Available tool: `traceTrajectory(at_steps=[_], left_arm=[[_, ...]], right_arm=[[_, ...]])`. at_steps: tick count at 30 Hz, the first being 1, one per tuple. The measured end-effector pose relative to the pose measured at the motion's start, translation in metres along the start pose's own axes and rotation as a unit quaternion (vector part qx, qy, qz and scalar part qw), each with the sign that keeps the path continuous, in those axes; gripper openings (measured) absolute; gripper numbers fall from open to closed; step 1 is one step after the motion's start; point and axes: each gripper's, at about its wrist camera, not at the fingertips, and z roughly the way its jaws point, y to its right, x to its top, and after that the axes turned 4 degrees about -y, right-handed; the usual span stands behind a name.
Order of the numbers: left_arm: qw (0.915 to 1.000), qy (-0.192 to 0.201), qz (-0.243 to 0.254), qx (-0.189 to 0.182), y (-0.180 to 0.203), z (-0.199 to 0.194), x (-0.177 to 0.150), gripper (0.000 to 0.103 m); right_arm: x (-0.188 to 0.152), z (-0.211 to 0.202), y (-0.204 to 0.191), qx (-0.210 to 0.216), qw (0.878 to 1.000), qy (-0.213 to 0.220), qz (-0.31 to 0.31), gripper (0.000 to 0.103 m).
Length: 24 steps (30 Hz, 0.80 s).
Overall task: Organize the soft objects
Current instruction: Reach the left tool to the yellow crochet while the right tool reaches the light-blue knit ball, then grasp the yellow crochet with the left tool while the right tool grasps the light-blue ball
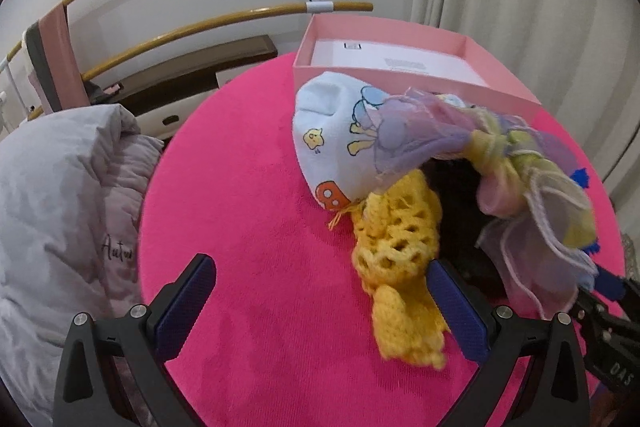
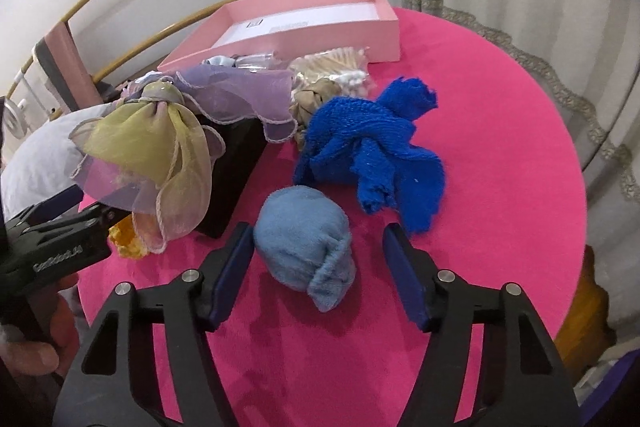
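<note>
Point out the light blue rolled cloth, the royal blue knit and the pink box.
light blue rolled cloth (image 2: 304, 247), right wrist view, middle of the bundle.
royal blue knit (image 2: 368, 143), right wrist view, centre of the crumpled heap.
pink box (image 2: 384, 35), right wrist view, its near outer wall.

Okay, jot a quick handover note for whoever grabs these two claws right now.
Left claw: open, empty, yellow crochet piece by its right finger.
Right claw: open around the light blue rolled cloth, not closed on it.
On the pink table: blue knit, sheer knotted scarf, printed white cloth.
Pink box: no soft items visible inside.
Done: nothing boxed. Left: everything.
</note>
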Motion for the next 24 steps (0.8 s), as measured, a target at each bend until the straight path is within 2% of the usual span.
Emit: traceTrajectory(at_steps=[4, 6, 8, 10, 11, 12, 14, 15, 21, 24], left_arm=[[0.9998, -0.01, -0.006, -0.014, -0.002, 0.021, 0.008, 0.103], [0.9995, -0.015, -0.007, -0.027, -0.003, 0.029, 0.011, 0.095], [0.9977, -0.027, -0.012, -0.061, -0.005, 0.037, 0.013, 0.07], [0.9969, -0.029, -0.011, -0.072, -0.006, 0.041, 0.014, 0.063], [0.9965, -0.027, -0.006, -0.078, -0.006, 0.044, 0.014, 0.053], [0.9953, -0.028, -0.002, -0.093, -0.006, 0.046, 0.014, 0.048], [0.9943, -0.03, 0.001, -0.102, -0.006, 0.049, 0.014, 0.029], [0.9933, -0.029, 0.005, -0.111, -0.005, 0.05, 0.013, 0.025], [0.9934, -0.022, 0.003, -0.113, -0.013, 0.045, 0.011, 0.017], [0.9951, -0.014, 0.003, -0.098, -0.021, 0.038, 0.006, 0.016]], right_arm=[[0.003, 0.01, -0.002, 0.003, 1.0, -0.008, -0.002, 0.053], [0.004, 0.012, -0.003, 0.004, 1.0, -0.006, -0.008, 0.048], [0.005, 0.012, -0.004, 0.009, 1.0, -0.006, -0.013, 0.045], [0.005, 0.013, -0.003, 0.01, 1.0, -0.005, -0.017, 0.044], [0.005, 0.013, -0.002, 0.012, 1.0, -0.005, -0.017, 0.044], [0.005, 0.013, -0.001, 0.015, 1.0, -0.005, -0.017, 0.043], [0.004, 0.011, 0.001, 0.017, 1.0, -0.003, -0.015, 0.043], [0.003, 0.01, 0.002, 0.017, 1.0, -0.002, -0.014, 0.042], [-0.001, 0.0, 0.009, 0.017, 1.0, 0.005, -0.01, 0.042], [-0.003, -0.005, 0.009, 0.017, 1.0, 0.008, -0.012, 0.042]])
